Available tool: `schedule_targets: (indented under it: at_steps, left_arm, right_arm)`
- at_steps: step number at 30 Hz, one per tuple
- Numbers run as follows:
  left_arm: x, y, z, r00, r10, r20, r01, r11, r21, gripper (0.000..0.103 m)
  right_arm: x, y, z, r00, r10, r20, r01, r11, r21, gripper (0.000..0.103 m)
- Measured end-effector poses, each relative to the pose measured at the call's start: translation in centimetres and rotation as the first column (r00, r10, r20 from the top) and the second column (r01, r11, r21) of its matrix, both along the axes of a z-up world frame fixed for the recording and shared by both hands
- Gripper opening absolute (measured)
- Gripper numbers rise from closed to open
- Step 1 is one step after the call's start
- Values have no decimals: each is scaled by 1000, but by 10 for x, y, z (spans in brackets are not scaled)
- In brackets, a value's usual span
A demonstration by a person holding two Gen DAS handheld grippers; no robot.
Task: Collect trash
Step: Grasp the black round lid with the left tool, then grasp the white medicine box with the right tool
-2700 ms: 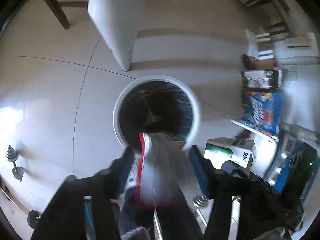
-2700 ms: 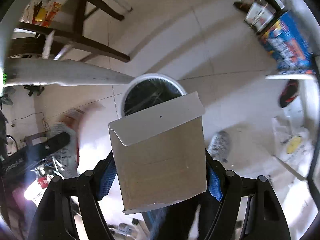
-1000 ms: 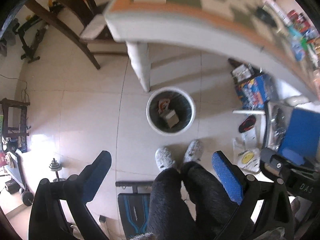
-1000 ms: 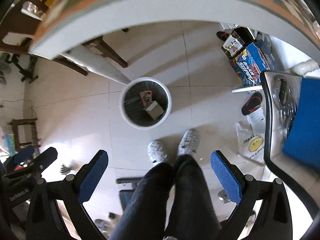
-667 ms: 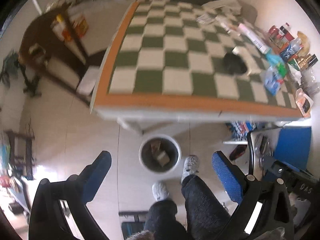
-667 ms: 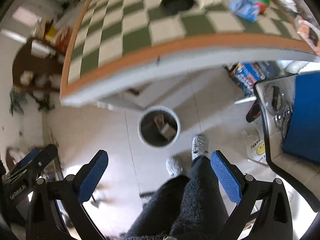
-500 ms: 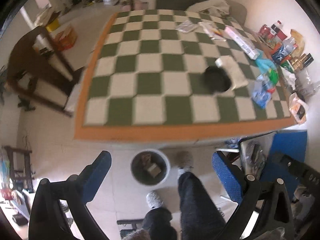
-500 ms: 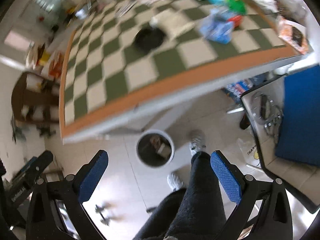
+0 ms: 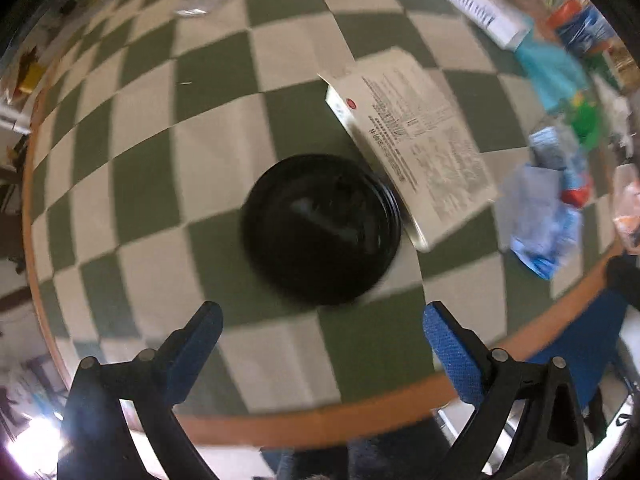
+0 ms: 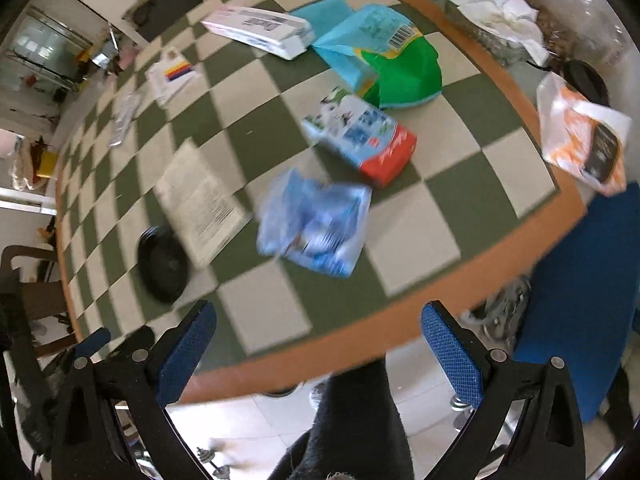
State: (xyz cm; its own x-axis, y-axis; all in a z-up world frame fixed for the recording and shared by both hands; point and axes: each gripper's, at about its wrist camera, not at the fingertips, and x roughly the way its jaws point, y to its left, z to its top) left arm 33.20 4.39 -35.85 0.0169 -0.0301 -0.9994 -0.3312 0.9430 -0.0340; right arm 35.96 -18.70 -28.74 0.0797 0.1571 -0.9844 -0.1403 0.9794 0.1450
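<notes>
My left gripper (image 9: pixel 320 316) is open and empty, hovering over the checkered table (image 9: pixel 160 184) just in front of a black round lid (image 9: pixel 320 228). A flat white printed box (image 9: pixel 412 140) leans against the lid's far side. My right gripper (image 10: pixel 318 316) is open and empty above the table's near edge, in front of a crumpled blue wrapper (image 10: pixel 316 224). Behind the wrapper lie a blue and red carton (image 10: pixel 360 140), a green and blue bag (image 10: pixel 384 56) and a long white box (image 10: pixel 260 30). The lid (image 10: pixel 163 258) and the flat box (image 10: pixel 198 204) also show at the left of the right wrist view.
An orange and white bag (image 10: pixel 580 140) sits at the table's right edge. A blue chair (image 10: pixel 580 300) stands to the right of the table. Packages and tissue paper (image 10: pixel 496 12) crowd the far right corner. My legs (image 10: pixel 352 420) are below the table edge.
Both grippers rose from over the floor bin to above the table. The carton and wrapper held earlier lie in the bin. Both grippers have stayed open over the last second.
</notes>
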Motion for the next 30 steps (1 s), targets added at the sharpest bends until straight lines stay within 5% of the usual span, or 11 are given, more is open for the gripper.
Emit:
schedule_targets:
  at_steps: [5, 8, 16, 22, 30]
  left_arm:
    - [27, 3, -31, 998, -9, -66, 10, 1000, 17, 102]
    - [24, 8, -30, 999, 9, -48, -10, 1000, -3, 89]
    - [-15, 64, -17, 979, 201, -22, -200, 978, 61, 87]
    - [-42, 97, -20, 942, 336, -18, -332, 937, 111, 87]
    - [-47, 115, -18, 929, 370, -2, -367, 923, 116, 87]
  right_arm:
    - [35, 7, -21, 999, 22, -44, -23, 1000, -19, 103]
    - [45, 15, -23, 998, 41, -53, -43, 999, -26, 103]
    - [57, 70, -33, 983, 163, -80, -163, 987, -1, 103]
    - [50, 155, -53, 933, 351, -77, -356, 933, -54, 103]
    - [38, 222, -74, 870, 491, -39, -488, 851, -195, 96]
